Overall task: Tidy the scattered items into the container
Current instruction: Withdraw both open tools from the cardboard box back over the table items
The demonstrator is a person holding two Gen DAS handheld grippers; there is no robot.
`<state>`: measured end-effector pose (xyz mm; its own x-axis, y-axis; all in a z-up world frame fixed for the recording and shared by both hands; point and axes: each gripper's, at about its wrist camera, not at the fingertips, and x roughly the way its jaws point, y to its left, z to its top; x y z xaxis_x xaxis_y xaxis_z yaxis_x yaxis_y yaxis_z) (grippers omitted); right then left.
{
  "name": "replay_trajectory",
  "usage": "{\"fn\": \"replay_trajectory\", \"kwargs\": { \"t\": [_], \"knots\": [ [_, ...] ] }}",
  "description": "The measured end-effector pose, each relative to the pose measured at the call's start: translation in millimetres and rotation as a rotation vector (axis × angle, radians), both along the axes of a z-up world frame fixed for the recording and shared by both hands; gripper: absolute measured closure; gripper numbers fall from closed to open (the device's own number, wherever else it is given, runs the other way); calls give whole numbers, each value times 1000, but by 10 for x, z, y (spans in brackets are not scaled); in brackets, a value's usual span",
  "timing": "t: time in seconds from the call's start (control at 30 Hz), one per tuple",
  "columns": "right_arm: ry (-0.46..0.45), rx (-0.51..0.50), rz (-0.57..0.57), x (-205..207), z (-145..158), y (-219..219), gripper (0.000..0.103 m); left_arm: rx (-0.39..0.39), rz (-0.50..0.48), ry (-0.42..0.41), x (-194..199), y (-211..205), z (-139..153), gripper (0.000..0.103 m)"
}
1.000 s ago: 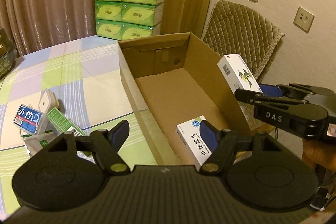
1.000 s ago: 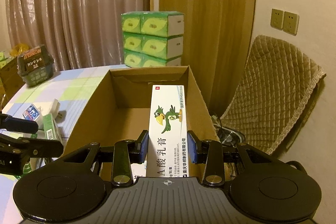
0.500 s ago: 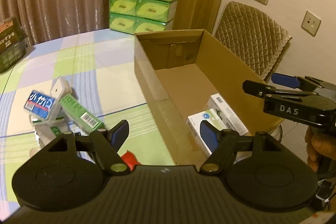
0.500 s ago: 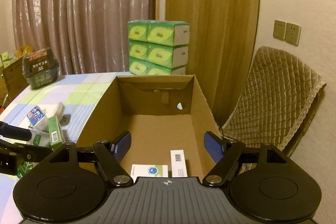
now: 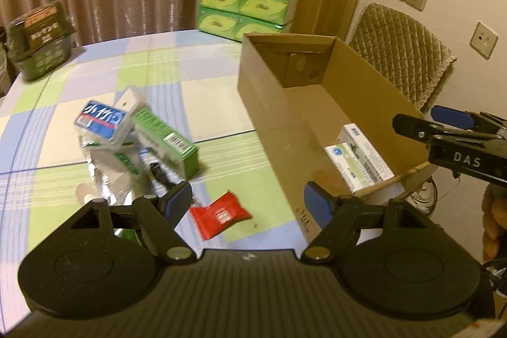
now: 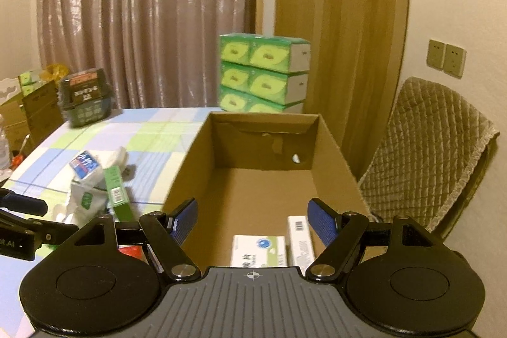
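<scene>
The left gripper, jaws wide and just opening further with nothing between them, sits nearest the small red foil packet lying just ahead at lower centre, long axis diagonal, left of the open brown cardboard box.

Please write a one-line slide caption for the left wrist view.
Open left gripper above a red sachet, scattered packets beside a cardboard box holding two white cartons.

white boxes partly hidden, red packet blurred
</scene>
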<state>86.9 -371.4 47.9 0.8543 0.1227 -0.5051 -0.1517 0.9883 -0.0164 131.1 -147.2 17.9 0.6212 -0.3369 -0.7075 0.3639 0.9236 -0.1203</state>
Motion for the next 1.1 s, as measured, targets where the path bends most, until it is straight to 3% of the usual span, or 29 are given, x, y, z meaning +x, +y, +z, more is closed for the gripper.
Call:
{"fn": "replay_trajectory", "kwargs": {
  "t": [0.03, 0.1, 0.17, 0.63, 1.1],
  "knots": [
    [2, 1, 10, -26, 1, 34, 26, 1, 7, 0, -28, 39, -1, 28],
    [1, -1, 23, -81, 3, 102, 10, 6, 24, 1, -90, 145, -8, 28],
    [-12, -4, 36, -154, 8, 170, 6, 15, 46, 4, -152, 258, -17, 27],
    [27, 13, 203, -605, -62, 841, 2, 81, 220, 33, -612, 1182, -177, 22],
    [115, -52, 345, -691, -392, 1417, 2, 50, 288, 53, -715, 1628, -271, 20]
  ]
}}
